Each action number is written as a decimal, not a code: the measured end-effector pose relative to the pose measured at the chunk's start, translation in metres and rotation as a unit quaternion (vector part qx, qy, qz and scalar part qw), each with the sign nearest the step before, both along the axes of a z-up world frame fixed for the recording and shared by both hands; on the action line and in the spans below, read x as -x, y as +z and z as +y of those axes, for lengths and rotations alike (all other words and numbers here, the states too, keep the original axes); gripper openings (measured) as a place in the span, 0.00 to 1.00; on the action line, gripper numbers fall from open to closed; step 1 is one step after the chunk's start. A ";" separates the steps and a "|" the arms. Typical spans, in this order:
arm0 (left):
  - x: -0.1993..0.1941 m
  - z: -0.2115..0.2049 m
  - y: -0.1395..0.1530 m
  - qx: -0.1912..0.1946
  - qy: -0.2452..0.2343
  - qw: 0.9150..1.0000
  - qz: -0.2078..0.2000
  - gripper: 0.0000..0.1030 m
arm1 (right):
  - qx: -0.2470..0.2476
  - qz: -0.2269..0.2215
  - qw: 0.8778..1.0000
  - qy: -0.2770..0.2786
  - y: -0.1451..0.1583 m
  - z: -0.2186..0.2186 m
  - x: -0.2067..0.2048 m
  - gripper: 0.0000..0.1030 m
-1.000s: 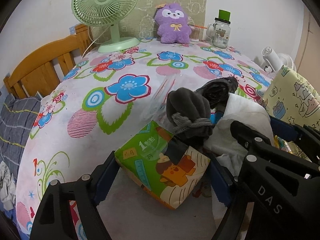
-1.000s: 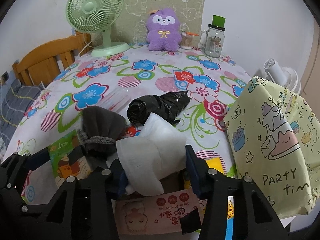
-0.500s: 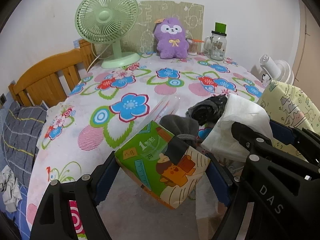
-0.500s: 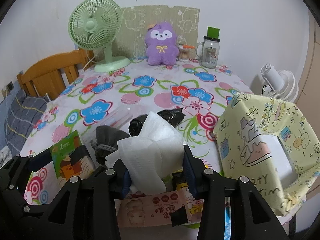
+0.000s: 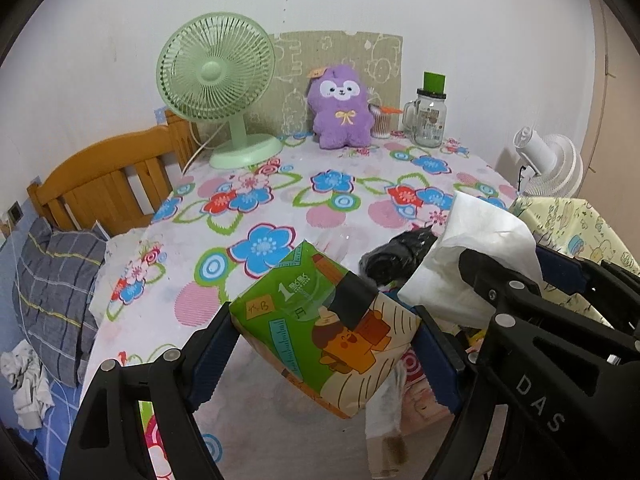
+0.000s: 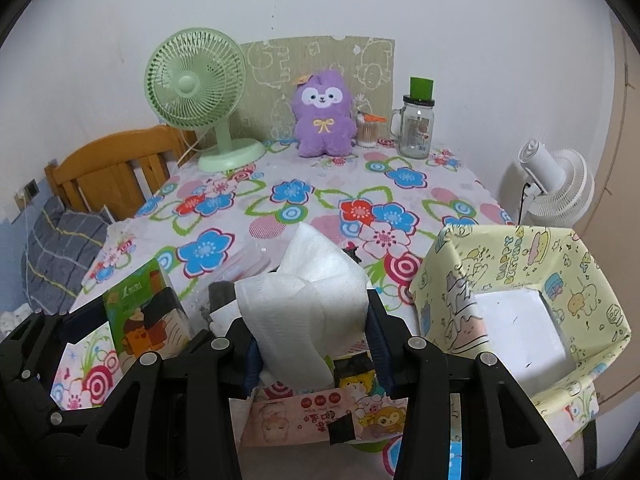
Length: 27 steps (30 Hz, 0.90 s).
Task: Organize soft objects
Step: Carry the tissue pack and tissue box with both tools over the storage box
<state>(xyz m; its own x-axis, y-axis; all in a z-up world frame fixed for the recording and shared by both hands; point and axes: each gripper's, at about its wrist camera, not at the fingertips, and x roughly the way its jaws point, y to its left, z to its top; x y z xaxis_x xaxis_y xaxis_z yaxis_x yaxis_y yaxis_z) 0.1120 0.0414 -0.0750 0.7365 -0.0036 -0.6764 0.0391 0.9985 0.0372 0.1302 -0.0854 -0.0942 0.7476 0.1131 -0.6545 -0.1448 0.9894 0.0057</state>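
Left gripper (image 5: pixel 326 354): its jaws are standing wide and pressing on both sides of a green tissue pack (image 5: pixel 326 330), which is hanging tilted between the blue pads, clear of the table.
Left pads (image 5: pixel 214 354): they are gripping the pack's short ends; a black tape patch is sitting on the pack's upper face.
Right gripper (image 6: pixel 312 344): its jaws are standing fairly narrow and squeezing a white tissue wad (image 6: pixel 304 300), whose loose top is puffing up above the fingers.
Below the right gripper: a pink tissue pack (image 6: pixel 320 416) is lying under the fingers; whether it is touching them cannot be told.
Between the grippers: a black plastic bag (image 5: pixel 394 256) is lying on the cloth behind the wad, partly hidden.
Right side: a yellow cartoon-print box (image 6: pixel 520 292) is standing open-topped at the table's edge, just beside the right gripper.
Table (image 6: pixel 320 200): a floral cloth is covering it.
Far edge: a green fan (image 6: pixel 200 92), a purple plush toy (image 6: pixel 324 116) and a glass jar with a green lid (image 6: pixel 416 124) are standing along the wall.
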 end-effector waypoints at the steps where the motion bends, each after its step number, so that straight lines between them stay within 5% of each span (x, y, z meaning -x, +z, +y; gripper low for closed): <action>1: 0.000 -0.001 0.002 0.000 0.000 1.000 -0.002 0.83 | -0.001 -0.001 1.000 0.001 0.002 0.000 0.000 0.46; 27: 0.011 -0.070 0.038 0.002 -0.010 0.999 -0.041 0.83 | -0.023 -0.035 0.999 -0.006 0.044 -0.073 0.012 0.46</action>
<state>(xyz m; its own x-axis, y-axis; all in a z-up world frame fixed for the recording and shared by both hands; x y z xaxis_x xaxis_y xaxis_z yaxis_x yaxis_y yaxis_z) 0.1013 -0.0288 -0.0366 0.7893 -0.0218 -0.6137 0.0562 0.9977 0.0368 0.1185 -0.1583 -0.0500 0.7930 0.1328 -0.5945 -0.1352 0.9900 0.0407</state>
